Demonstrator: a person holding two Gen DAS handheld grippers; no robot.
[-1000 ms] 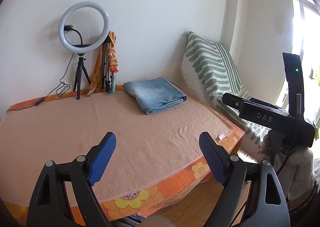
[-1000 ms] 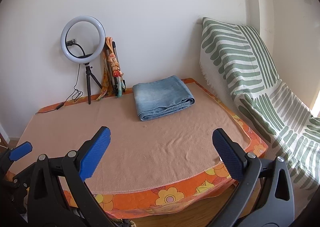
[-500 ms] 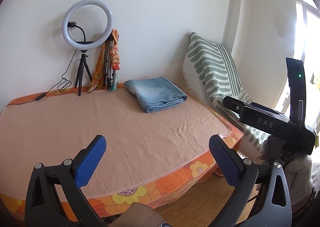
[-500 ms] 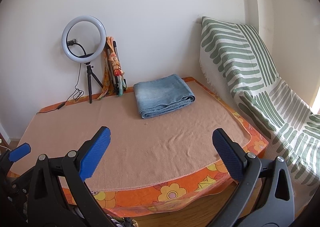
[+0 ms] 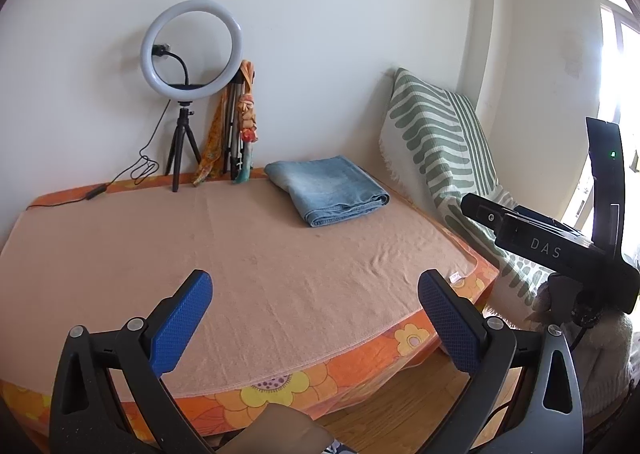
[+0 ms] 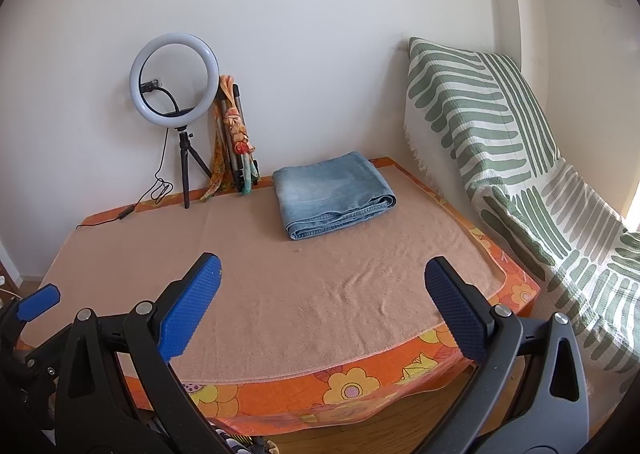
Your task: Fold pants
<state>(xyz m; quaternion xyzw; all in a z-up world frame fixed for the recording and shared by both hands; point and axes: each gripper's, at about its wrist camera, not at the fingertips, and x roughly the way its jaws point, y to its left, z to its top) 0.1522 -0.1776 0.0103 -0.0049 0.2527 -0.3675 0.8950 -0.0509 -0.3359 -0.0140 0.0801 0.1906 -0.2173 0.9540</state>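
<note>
The blue denim pants (image 5: 328, 190) lie folded into a compact rectangle at the far right of the table, also shown in the right wrist view (image 6: 334, 194). My left gripper (image 5: 314, 294) is open and empty, held near the table's front edge, far from the pants. My right gripper (image 6: 322, 282) is open and empty, also near the front edge. The right gripper's black body (image 5: 552, 250) shows at the right of the left wrist view. A fingertip of the left gripper (image 6: 38, 302) shows at the left of the right wrist view.
A peach towel (image 5: 240, 254) covers the table over an orange flowered cloth (image 6: 352, 386). A ring light on a tripod (image 5: 190, 50), a folded tripod and a scarf (image 5: 244, 126) stand at the back wall. A green-striped covered seat (image 6: 500, 142) stands at the right.
Both grippers have drawn back and risen a little from the table; the left one opened wider. The folded pants have not moved.
</note>
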